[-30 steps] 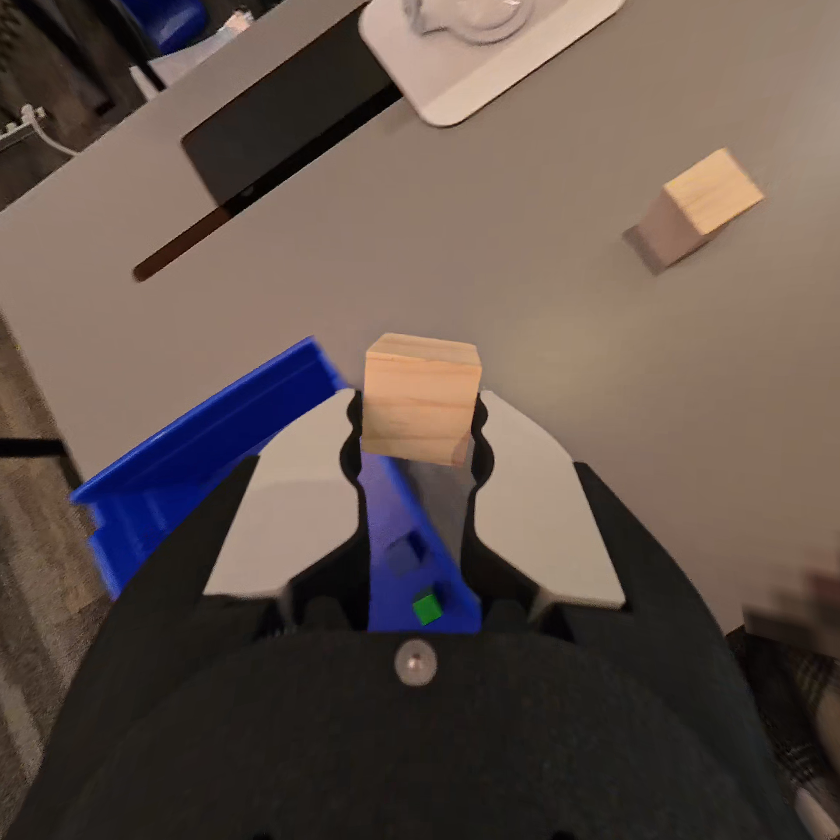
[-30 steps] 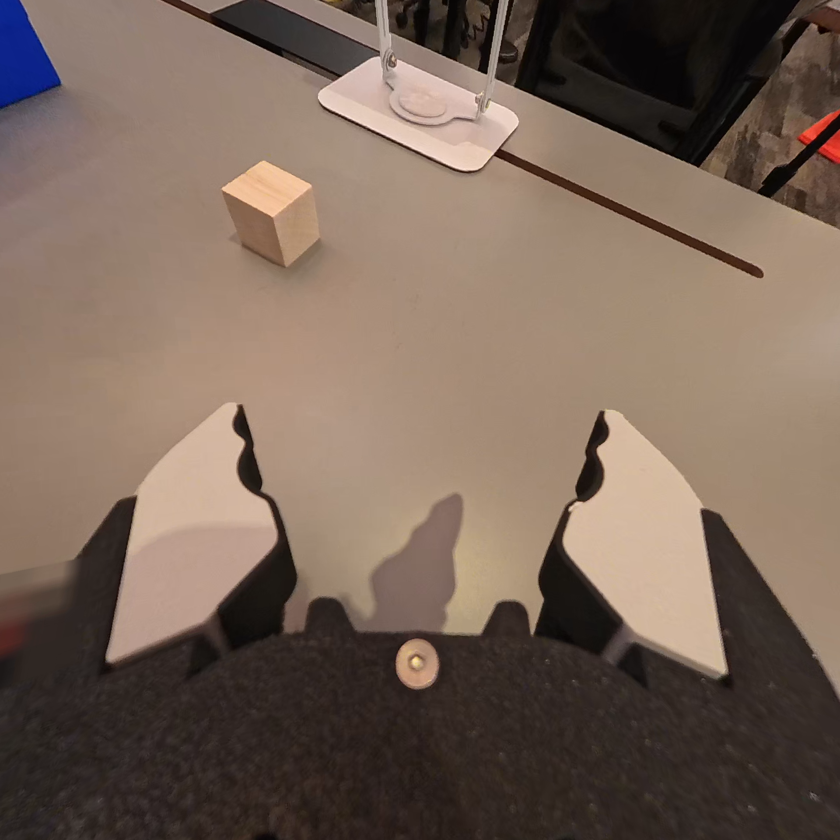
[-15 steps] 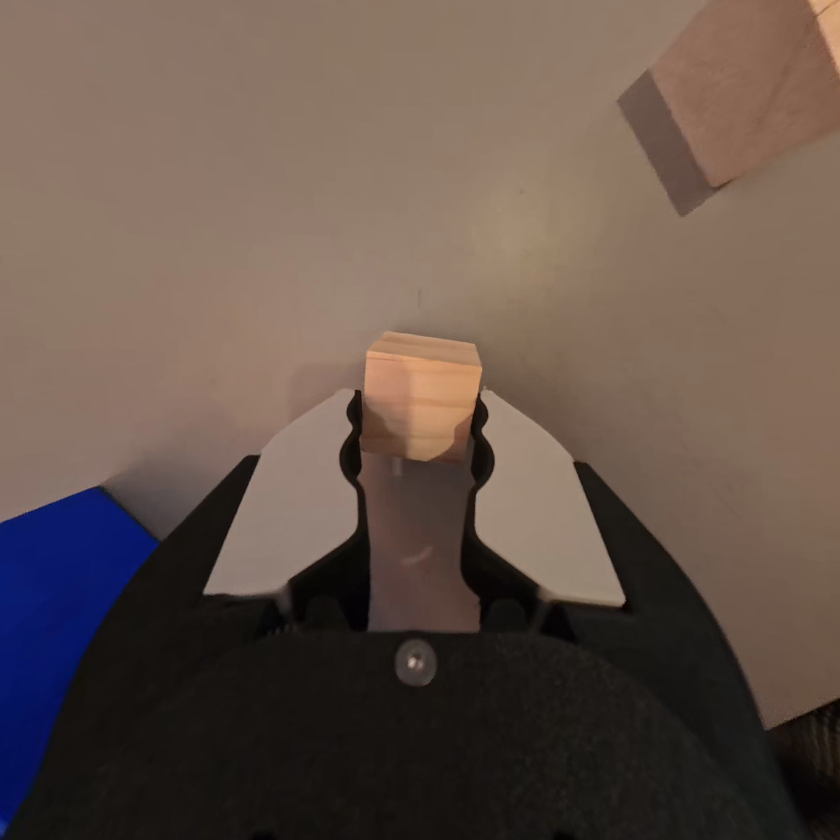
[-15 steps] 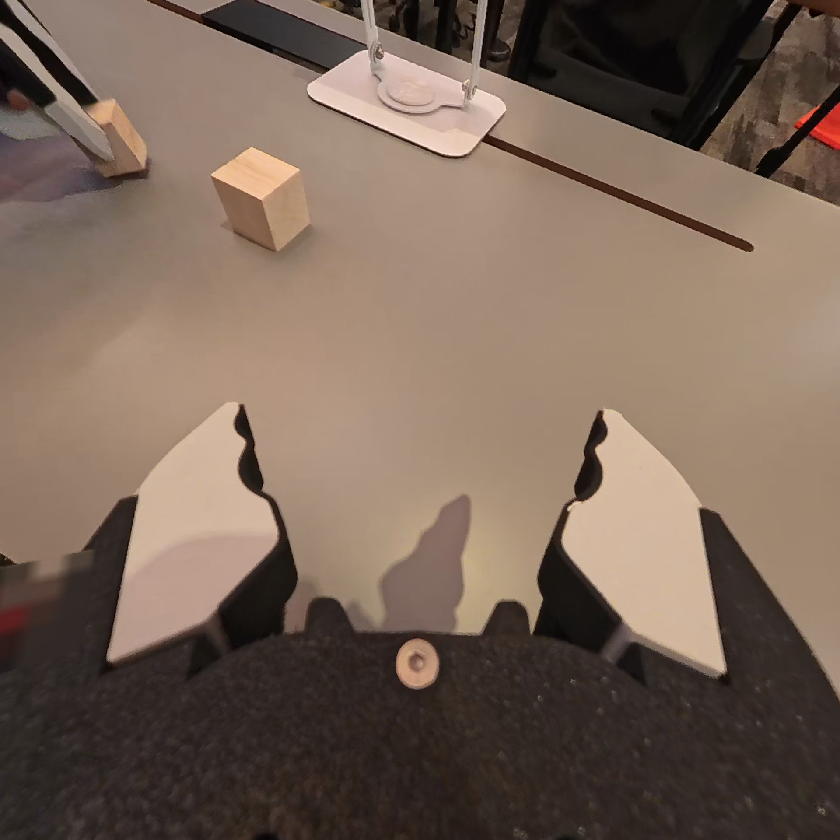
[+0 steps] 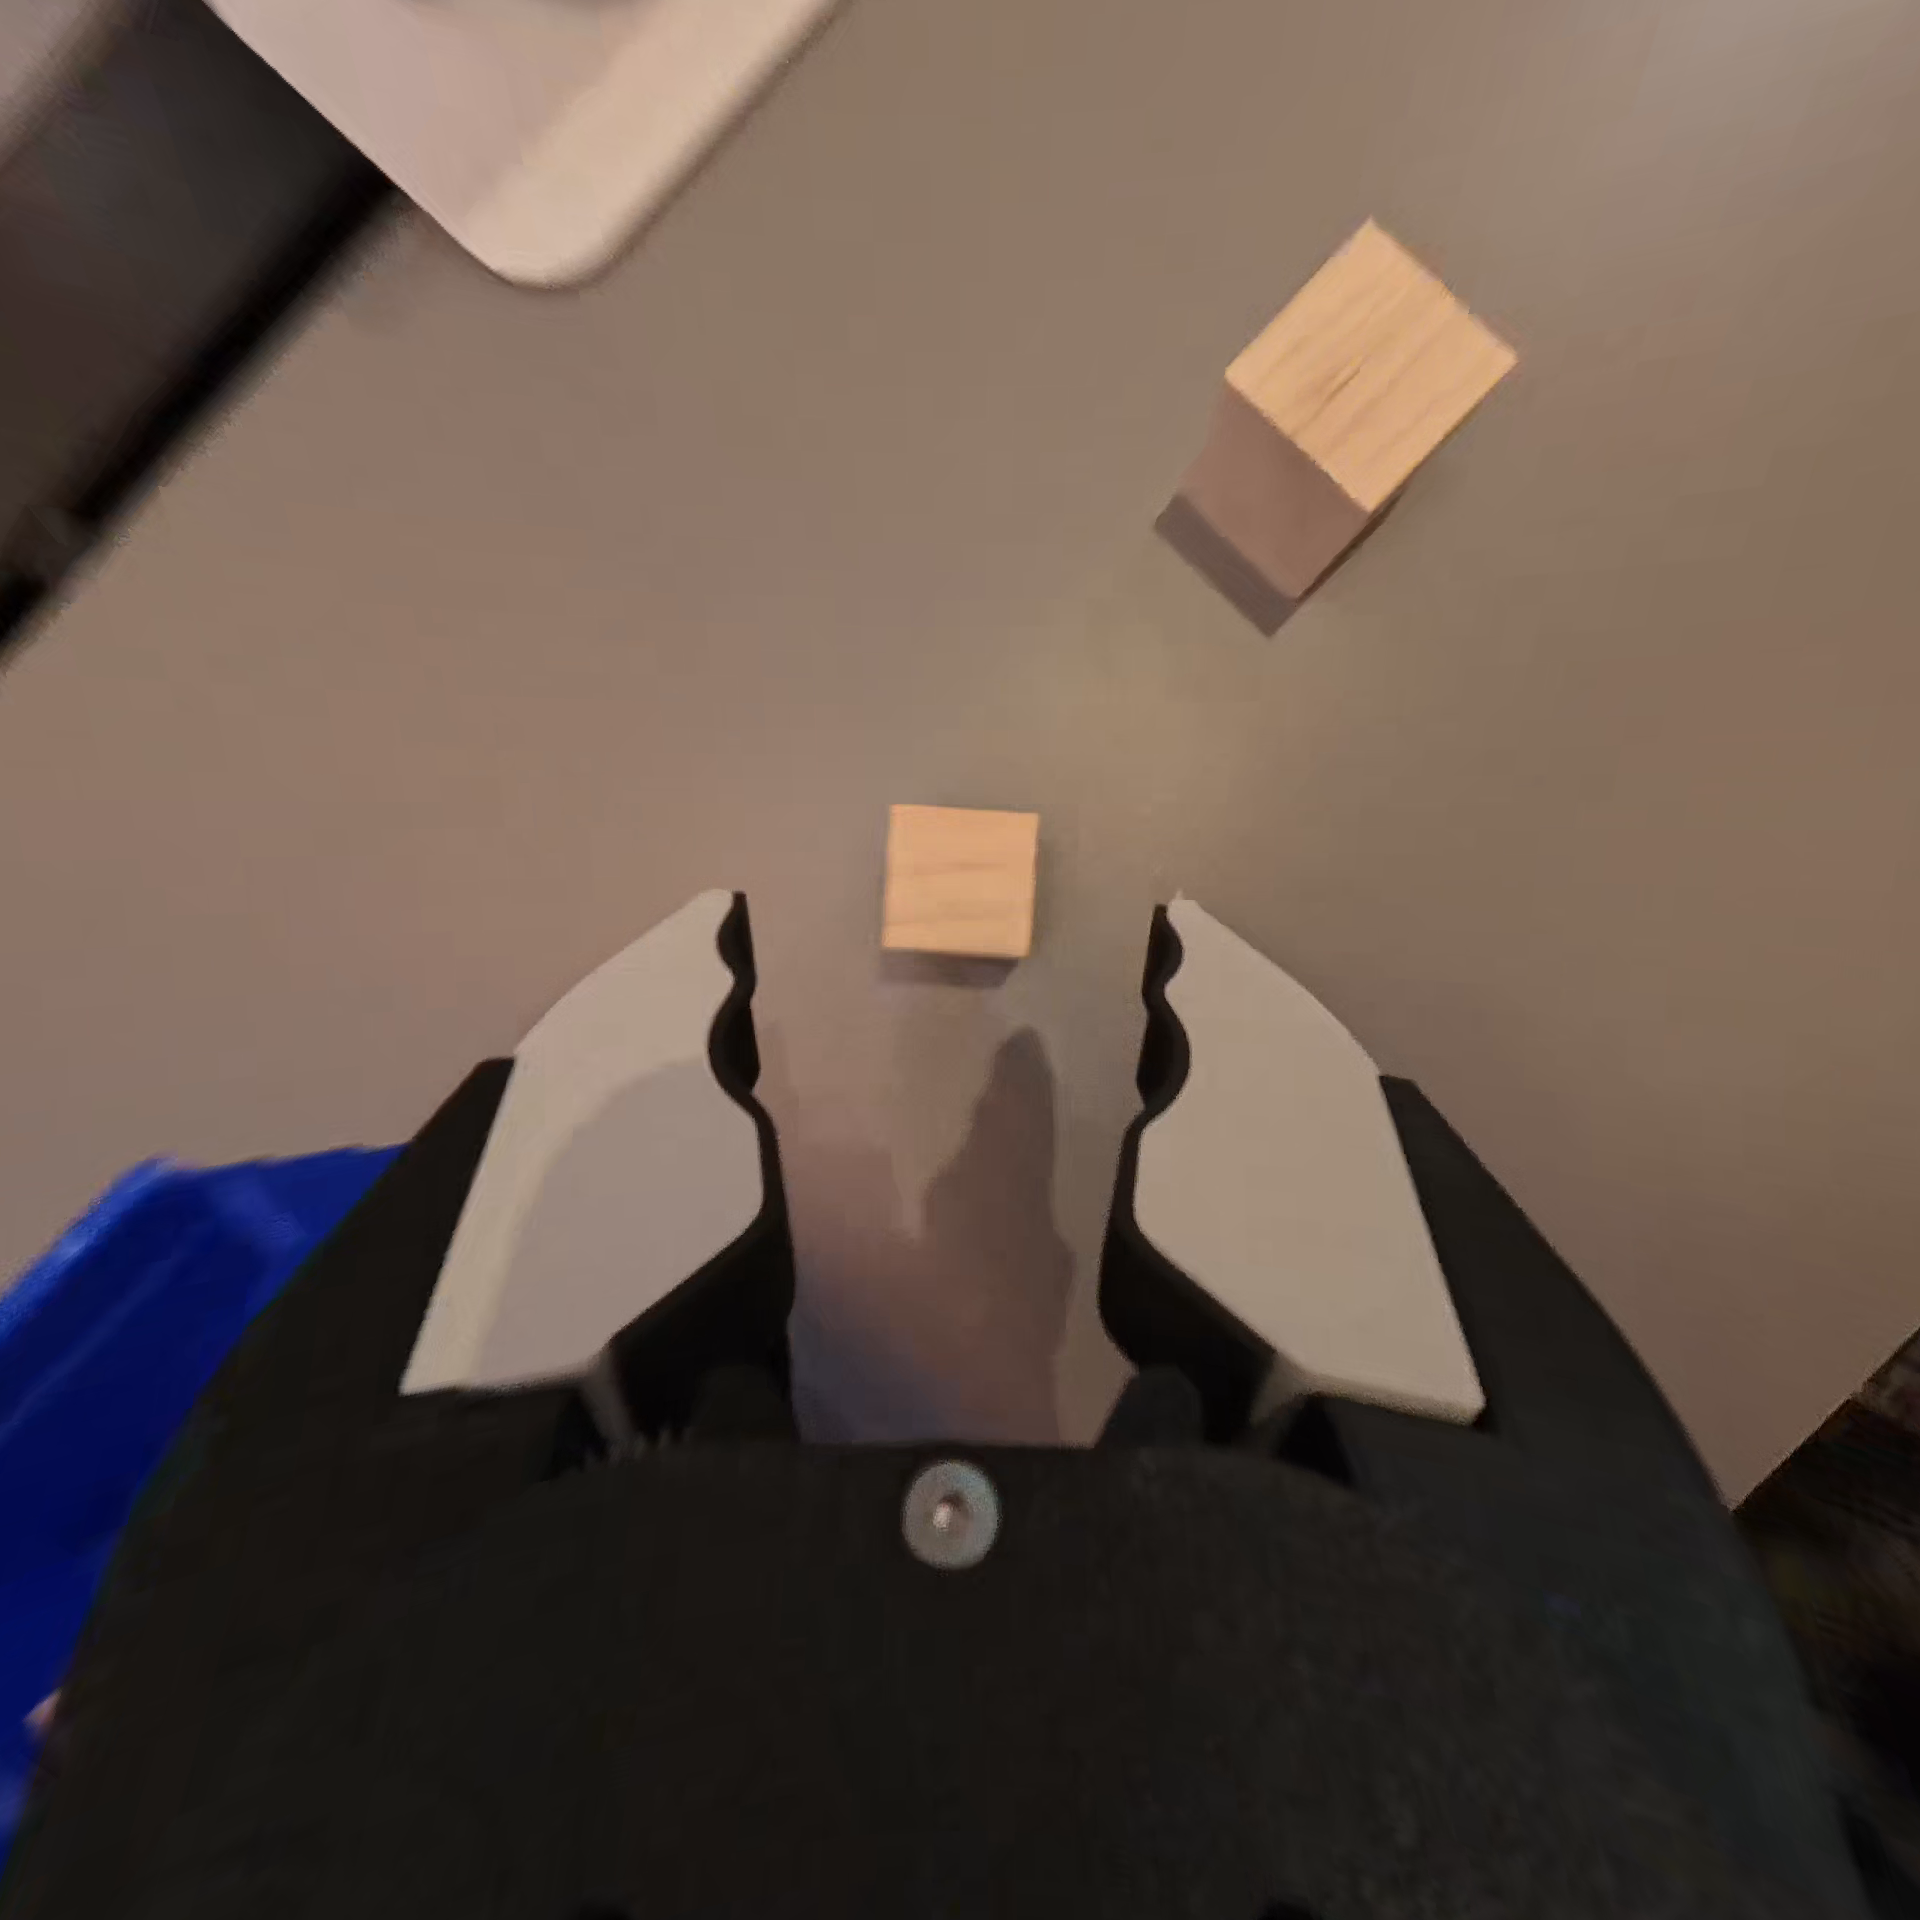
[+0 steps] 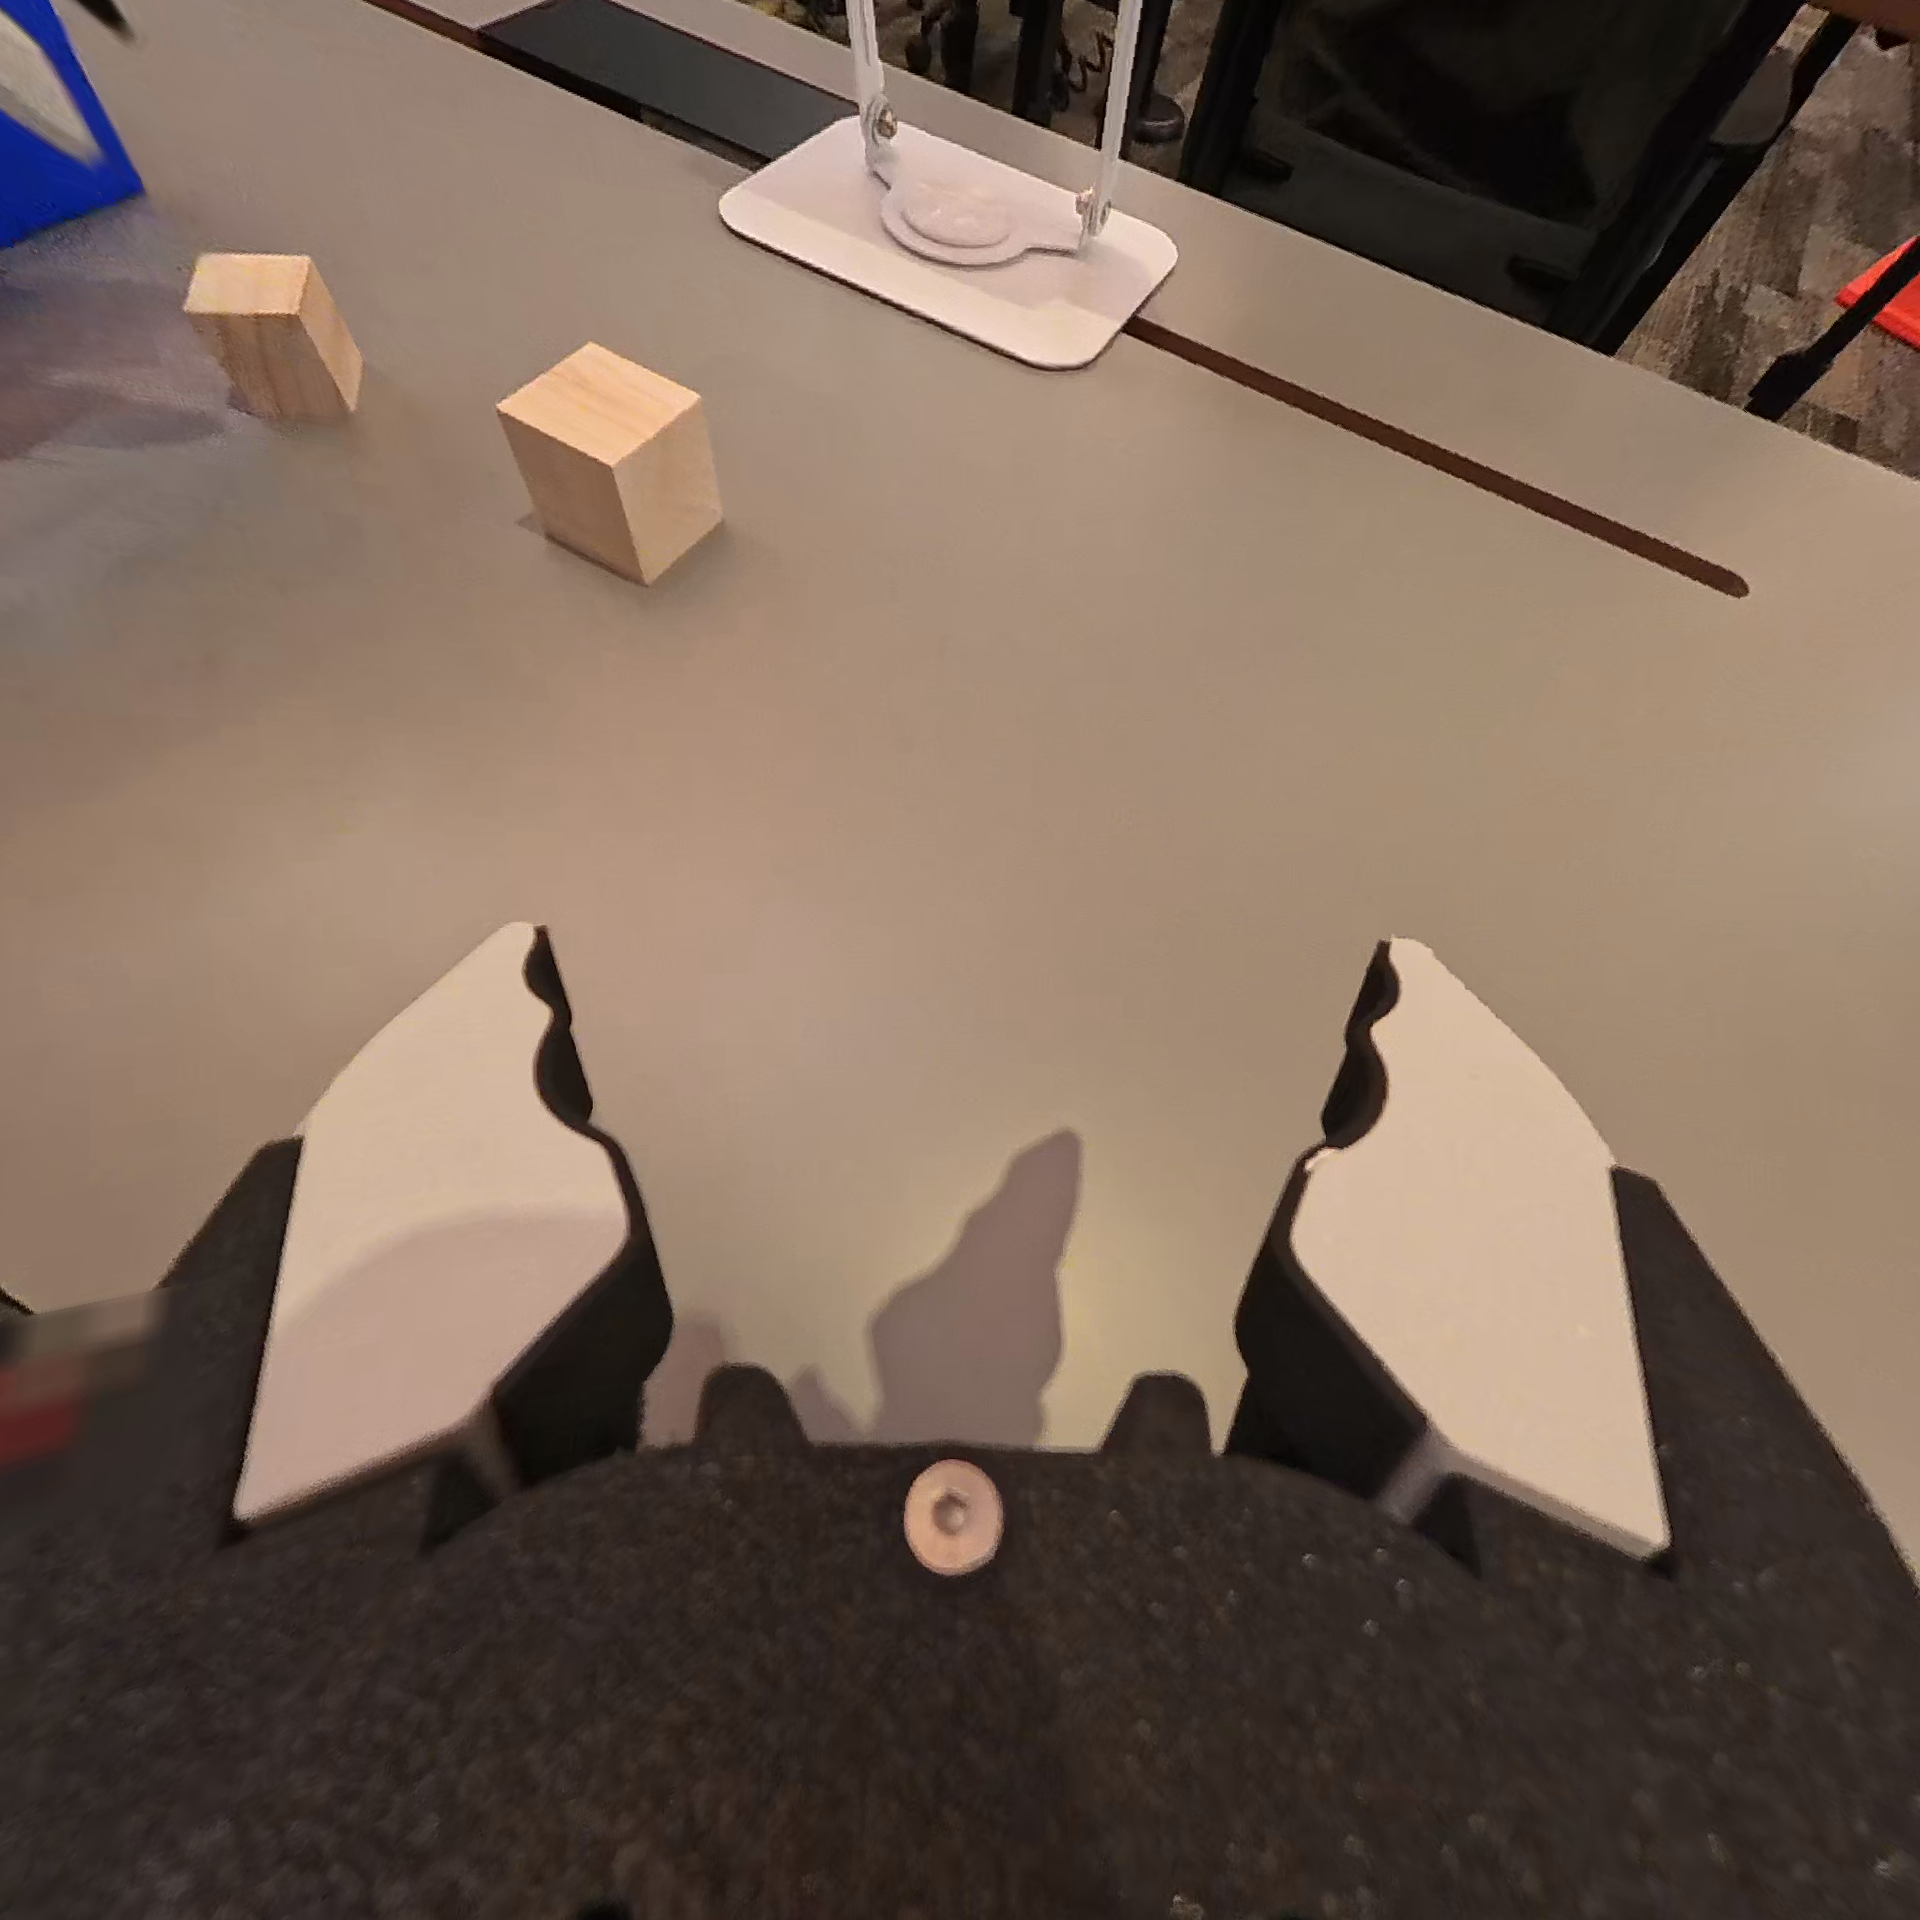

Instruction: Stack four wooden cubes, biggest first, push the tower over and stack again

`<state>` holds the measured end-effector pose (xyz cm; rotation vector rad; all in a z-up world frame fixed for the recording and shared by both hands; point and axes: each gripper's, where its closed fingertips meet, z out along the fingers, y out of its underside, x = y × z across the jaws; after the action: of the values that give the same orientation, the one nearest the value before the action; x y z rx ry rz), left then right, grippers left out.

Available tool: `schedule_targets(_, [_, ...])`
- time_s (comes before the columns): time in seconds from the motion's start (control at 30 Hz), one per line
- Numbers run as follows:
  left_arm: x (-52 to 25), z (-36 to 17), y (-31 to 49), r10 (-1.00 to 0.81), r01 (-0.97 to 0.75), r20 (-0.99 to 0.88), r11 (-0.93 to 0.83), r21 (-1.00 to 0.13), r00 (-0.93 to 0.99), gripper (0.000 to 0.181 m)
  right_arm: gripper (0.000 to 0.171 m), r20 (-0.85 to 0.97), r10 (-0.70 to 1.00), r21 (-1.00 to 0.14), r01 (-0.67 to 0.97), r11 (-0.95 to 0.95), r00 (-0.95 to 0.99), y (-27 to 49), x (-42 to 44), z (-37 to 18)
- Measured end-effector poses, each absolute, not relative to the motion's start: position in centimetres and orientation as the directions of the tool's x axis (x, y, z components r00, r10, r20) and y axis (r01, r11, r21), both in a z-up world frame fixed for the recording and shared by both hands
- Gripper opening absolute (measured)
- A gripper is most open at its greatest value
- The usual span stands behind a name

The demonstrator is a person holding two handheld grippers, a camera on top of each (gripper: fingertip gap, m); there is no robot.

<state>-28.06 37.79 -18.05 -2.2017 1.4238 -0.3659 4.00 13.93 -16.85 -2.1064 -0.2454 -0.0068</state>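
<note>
**Small cube set down, left gripper let go**

The left gripper (image 5: 951,899) has its jaws parted to a moderate gap with nothing between them. Half a second ago they pinched the small cube (image 5: 960,879); now it sits flat on the table (image 5: 520,675) at the centre of the left wrist view, just beyond the tips and clear of both. So a second block is out on the table, beside but apart from the big cube (image 5: 1351,405) in the upper right, and not on top of it. Judging by that, stacking has not begun; only two of the four cubes show.

The right gripper (image 6: 956,935) hangs wide and empty over bare table, as it did before. In its view both cubes lie in the upper left.

The cubes are pale, sharp-edged wood with fine grain. The table is smooth matte grey with a dark slot (image 6: 1455,468). A flat white lamp base (image 6: 1039,301) with rounded corners sits at top centre, a blue bin (image 6: 52,156) at the far upper left.
</note>
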Motion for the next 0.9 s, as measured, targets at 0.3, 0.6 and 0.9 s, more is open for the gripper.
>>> schedule_targets(0.3, [-44.6, -11.1, 39.0, -0.904, -0.844, -0.28, -0.14, -0.518, 0.322, 0.084, 0.137, 0.129, 0.196, -0.832, 0.214, -0.513, 0.972, 15.7, 2.9, -16.4])
schedule_targets(0.6, [-49.8, -18.8, 36.8, -0.988, -0.924, -0.148, 0.024, -0.382, 0.035, 0.071, 0.139, 0.191, 0.242, -0.786, 0.296, -0.543, 0.951, 17.4, -0.3, -16.2])
schedule_targets(0.9, [-50.0, -23.9, 36.0, -0.991, -0.954, -0.085, 0.122, -0.273, -0.102, 0.06, 0.139, 0.23, 0.233, -0.77, 0.323, -0.55, 0.945, 17.6, -1.2, -15.3])
